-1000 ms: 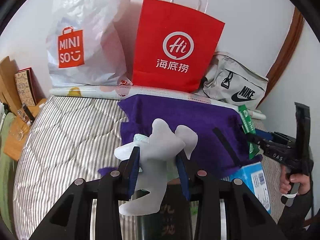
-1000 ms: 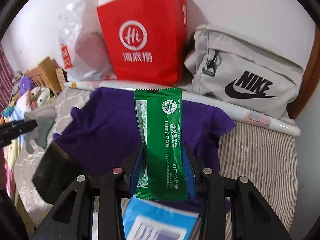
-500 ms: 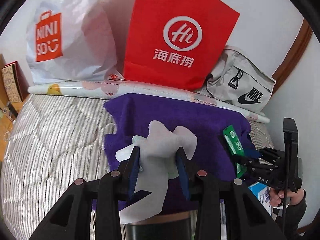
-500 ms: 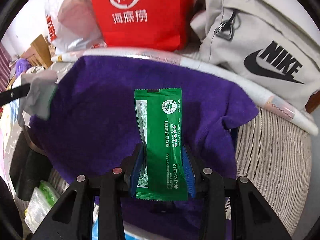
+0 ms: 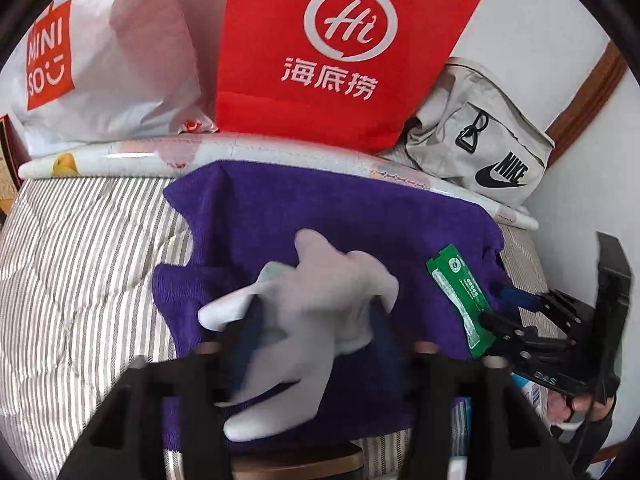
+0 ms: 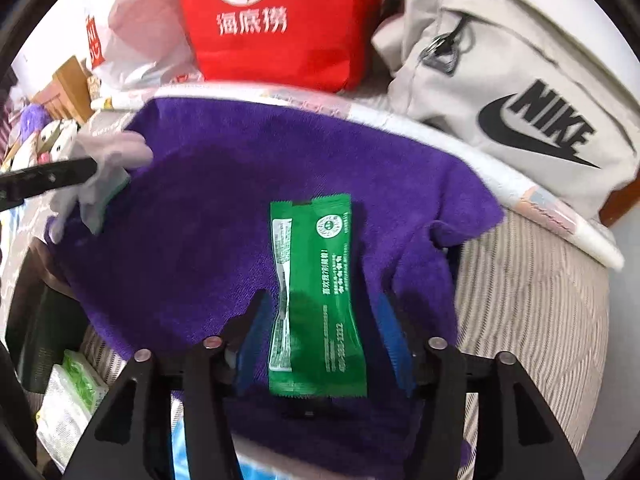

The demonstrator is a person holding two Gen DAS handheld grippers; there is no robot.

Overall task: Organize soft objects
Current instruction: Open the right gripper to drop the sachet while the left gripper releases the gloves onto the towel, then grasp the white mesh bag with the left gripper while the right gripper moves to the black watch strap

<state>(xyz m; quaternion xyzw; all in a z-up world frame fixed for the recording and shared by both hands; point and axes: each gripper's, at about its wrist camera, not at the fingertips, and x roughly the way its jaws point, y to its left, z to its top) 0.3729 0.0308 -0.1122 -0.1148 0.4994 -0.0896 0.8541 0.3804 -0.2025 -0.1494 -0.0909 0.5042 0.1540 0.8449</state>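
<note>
A purple towel lies spread on the striped bed; it also shows in the right wrist view. My left gripper has opened its jaws around a pale grey sock that rests on the towel's near part. The sock also shows at the left of the right wrist view. My right gripper has opened too. A green sachet lies flat on the towel between its blue pads, with gaps on both sides. The sachet also shows in the left wrist view.
A red paper bag, a white Miniso bag and a grey Nike bag stand against the wall behind a rolled sheet. A tissue pack lies at the lower left near a dark box.
Both grippers moved forward and down over the towel. Both jaws widened: the right let go of the sachet and the left let go of the sock.
</note>
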